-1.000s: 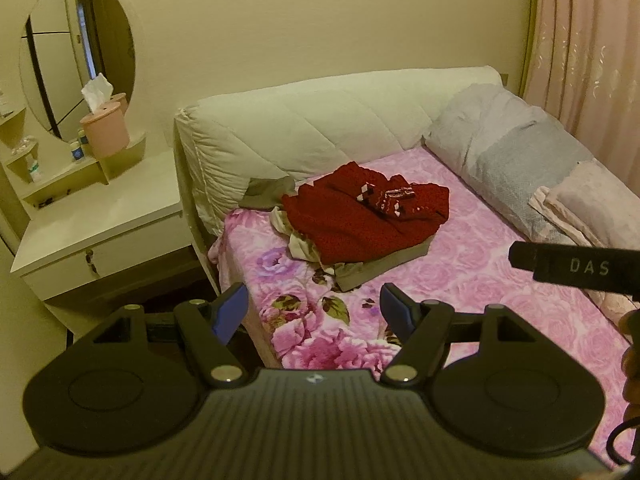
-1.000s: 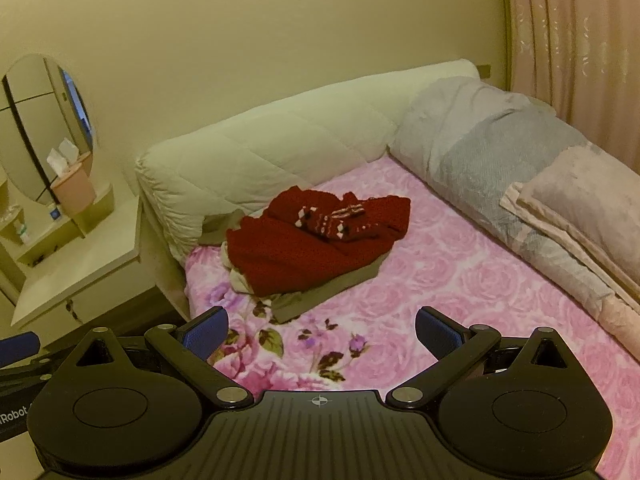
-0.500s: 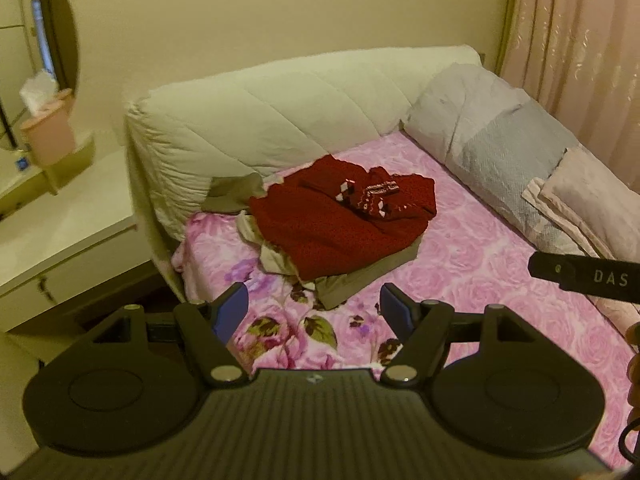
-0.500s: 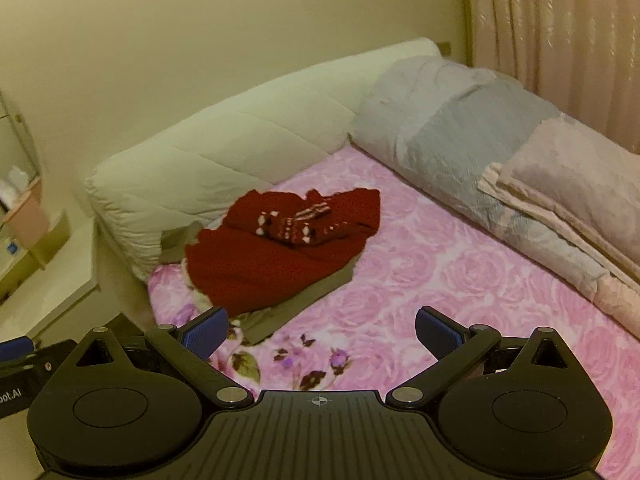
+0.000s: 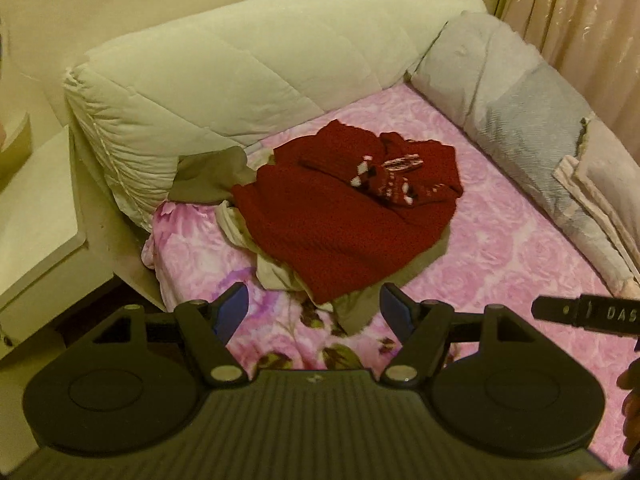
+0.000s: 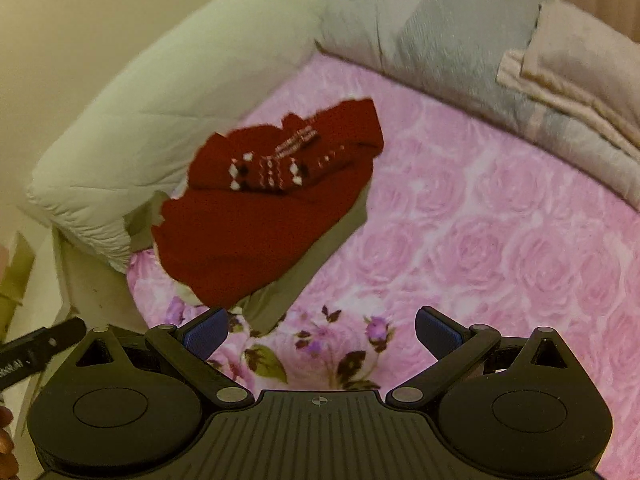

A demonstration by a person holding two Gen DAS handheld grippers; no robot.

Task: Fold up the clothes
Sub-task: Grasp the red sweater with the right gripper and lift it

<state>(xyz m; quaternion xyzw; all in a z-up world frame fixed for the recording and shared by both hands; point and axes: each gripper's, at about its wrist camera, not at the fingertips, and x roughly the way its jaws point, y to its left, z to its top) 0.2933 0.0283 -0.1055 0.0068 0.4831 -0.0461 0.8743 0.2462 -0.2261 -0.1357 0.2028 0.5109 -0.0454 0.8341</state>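
While both grippers hover over the near edge of the bed (image 5: 500,240), the clothes sit in a loose heap toward eleven o'clock, close under the white quilt (image 5: 240,60) rolled along the head. A red sweater (image 5: 340,224) lies on top, rumpled, its patterned sleeve (image 6: 276,168) thrown across its body. Beneath it an olive garment (image 6: 320,248) spreads flat and sticks out at five o'clock, and a cream garment (image 5: 272,272) bunches out at seven o'clock.

The left gripper (image 5: 314,306) has its jaws spread wide with nothing between them. The right gripper (image 6: 320,330) is the same, jaws apart and empty, over the flowered sheet.

None of the heap looks folded, so I judge the step in hand to be the approach to the pile. The next move calls for both grippers to reach the sweater, pinch it at two spread points such as shoulders or hem, and lift it clear of the garments below onto the bare sheet at three o'clock, where it can be laid flat.

Writing: the right gripper's side arm (image 5: 588,314), seen from the left camera, reads "DAS", cut off by the frame edge. The left gripper's arm (image 6: 40,346) in the right view carries lettering too, but it is probably too blurred to read.
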